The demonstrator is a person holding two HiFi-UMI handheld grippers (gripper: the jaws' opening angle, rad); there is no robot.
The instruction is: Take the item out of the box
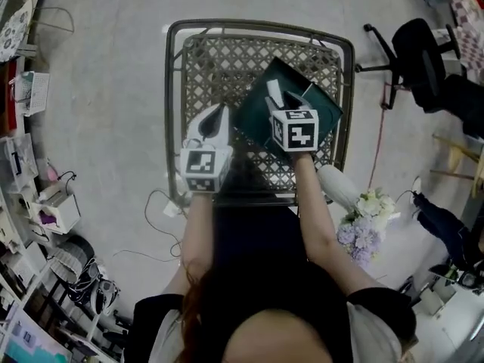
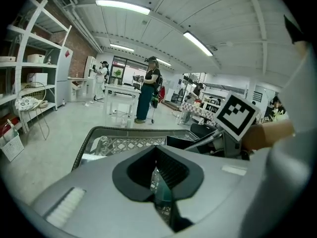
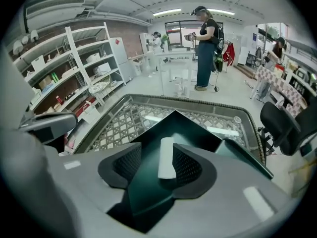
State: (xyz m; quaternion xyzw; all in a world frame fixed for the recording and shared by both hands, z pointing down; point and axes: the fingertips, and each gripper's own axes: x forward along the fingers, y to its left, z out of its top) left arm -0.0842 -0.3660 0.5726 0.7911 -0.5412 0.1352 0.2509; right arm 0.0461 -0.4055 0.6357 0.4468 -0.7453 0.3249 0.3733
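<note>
The lattice-topped metal bench (image 1: 219, 66) is standing on a pale floor and carrying everything in play. A dark green box (image 1: 257, 110) is lying open on it, turned cornerwise and sitting toward the bench's right half.

The person is holding the right hand-held gripper (image 1: 291, 98) over the open box, its marker cube facing up. In the right gripper view its jaws are standing spread wide, with the box's dark floor showing between them.

The left hand-held gripper (image 1: 218, 116) is resting just beside the box's left corner. In the left gripper view its jaws are pressing nearly together, and a thin teal edge that looks like the box wall is sitting in the narrow gap, with lattice showing behind it.

The item (image 3: 166, 157), a short white stick-shaped piece, is lying inside the box. It is sitting between the right jaws, close against the right-hand pad and clear of the other.
</note>
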